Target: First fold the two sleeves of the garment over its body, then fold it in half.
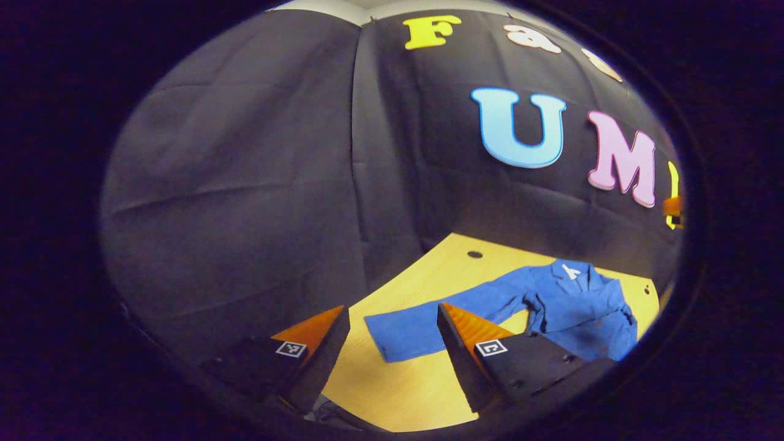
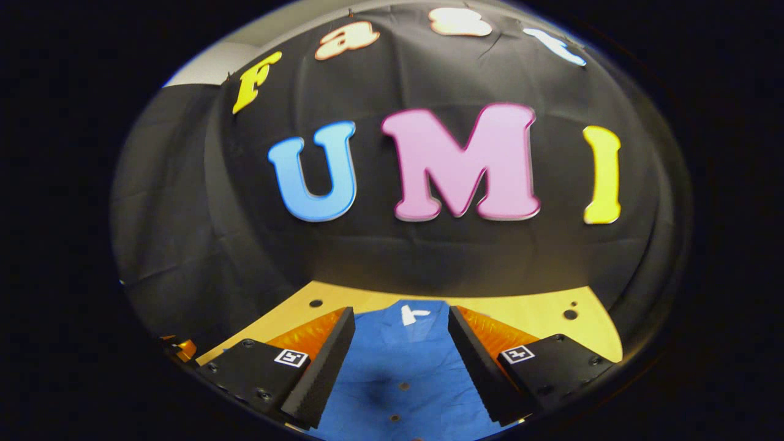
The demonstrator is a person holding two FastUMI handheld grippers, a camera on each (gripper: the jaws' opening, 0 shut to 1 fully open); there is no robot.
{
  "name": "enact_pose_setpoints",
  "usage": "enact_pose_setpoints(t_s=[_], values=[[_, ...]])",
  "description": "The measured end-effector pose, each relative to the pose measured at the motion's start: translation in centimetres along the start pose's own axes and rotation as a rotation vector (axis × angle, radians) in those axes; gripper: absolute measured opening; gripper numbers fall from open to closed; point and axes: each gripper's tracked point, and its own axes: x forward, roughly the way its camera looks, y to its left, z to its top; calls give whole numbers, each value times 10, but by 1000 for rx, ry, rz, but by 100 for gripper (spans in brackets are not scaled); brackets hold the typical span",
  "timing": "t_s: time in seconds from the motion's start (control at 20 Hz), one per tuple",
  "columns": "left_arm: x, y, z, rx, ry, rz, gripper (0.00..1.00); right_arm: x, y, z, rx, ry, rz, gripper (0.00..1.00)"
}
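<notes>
A blue button-front garment (image 1: 576,306) lies flat on the yellow wooden table (image 1: 416,392), its collar with a white tag toward the back wall. One long sleeve (image 1: 441,318) stretches out to the left across the table, unfolded. My left gripper (image 1: 392,318) hovers open above the sleeve's cuff end, with nothing between its fingers. In the right gripper view the garment's body (image 2: 398,361) lies straight ahead, buttons down its front. My right gripper (image 2: 401,321) is open above the chest, holding nothing.
Black cloth walls close the booth behind and to the left. The table has small dark holes (image 1: 474,253) near its back edge and another hole (image 2: 569,314) at back right. Bare tabletop (image 2: 527,309) shows beside the collar.
</notes>
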Motion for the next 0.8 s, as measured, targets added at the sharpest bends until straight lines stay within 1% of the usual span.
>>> enact_pose_setpoints(t_s=[0.05, 0.15, 0.25, 0.3, 0.35, 0.45, 0.5, 0.55, 0.65, 0.7, 0.75, 0.8], values=[[20, -4, -9, -16, 52, 7, 85, -20, -12, 15, -13, -40, -28, 97], [54, -7, -23, -52, 151, 28, 85, -61, -23, 36, -32, -96, -77, 97], [76, -9, -40, -96, 253, 7, 85, -100, -39, 51, -25, -129, -124, 96], [83, -5, -48, -105, 308, 10, 85, -117, -49, 57, -30, -150, -163, 97], [89, -2, -53, -105, 364, 30, 85, -132, -59, 62, -30, -167, -198, 97], [103, 1, -64, -65, 439, 86, 85, -161, -77, 70, -24, -199, -267, 97], [108, -4, -70, -46, 467, 98, 85, -173, -86, 74, -22, -212, -299, 97], [114, -9, -76, -44, 494, 84, 85, -185, -95, 78, -20, -219, -330, 96], [119, -7, -84, -60, 549, 65, 85, -204, -109, 78, -10, -221, -379, 97], [122, -5, -77, -77, 517, 61, 85, -209, -113, 78, -6, -221, -392, 97], [122, -3, -76, -84, 542, 66, 85, -213, -117, 76, -4, -218, -403, 97], [122, -2, -74, -70, 531, 52, 87, -214, -119, 73, -1, -211, -405, 96]])
